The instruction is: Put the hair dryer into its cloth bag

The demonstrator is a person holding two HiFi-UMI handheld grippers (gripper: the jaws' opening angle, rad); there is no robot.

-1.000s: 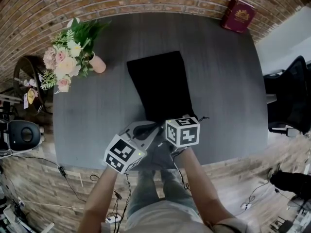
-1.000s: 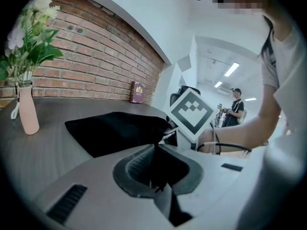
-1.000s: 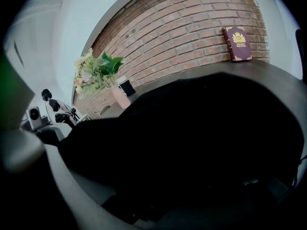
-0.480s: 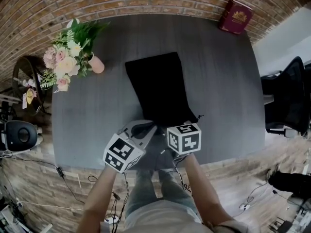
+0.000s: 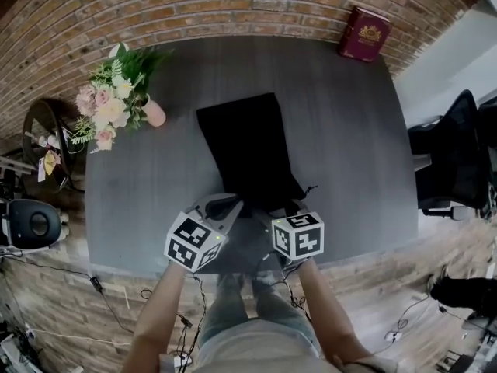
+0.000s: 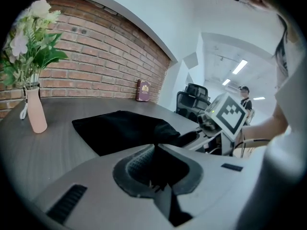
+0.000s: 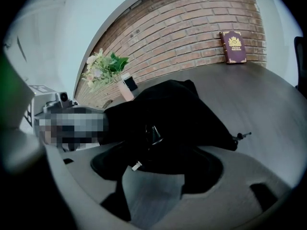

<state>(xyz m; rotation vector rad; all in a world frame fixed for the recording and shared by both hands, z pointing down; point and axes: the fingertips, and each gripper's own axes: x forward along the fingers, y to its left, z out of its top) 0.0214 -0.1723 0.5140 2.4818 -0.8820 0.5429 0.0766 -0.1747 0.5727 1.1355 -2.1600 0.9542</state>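
Observation:
The black cloth bag lies lengthwise on the grey table, its mouth toward the near edge, and it bulges there. The hair dryer itself shows in no view. My left gripper is shut on the cloth at the left side of the bag's mouth. My right gripper stands at the mouth's right side; its jaws have just been opening and are wide apart, with dark cloth lying loose between them. A drawstring end sticks out at the bag's right.
A pink vase of flowers stands at the table's far left and a red book leans on the brick wall at the far right. A black office chair is beside the table's right edge. Cables lie on the floor.
My right gripper has drawn back from the bag's mouth toward the table's near edge. The left gripper has kept its place and its hold on the cloth.

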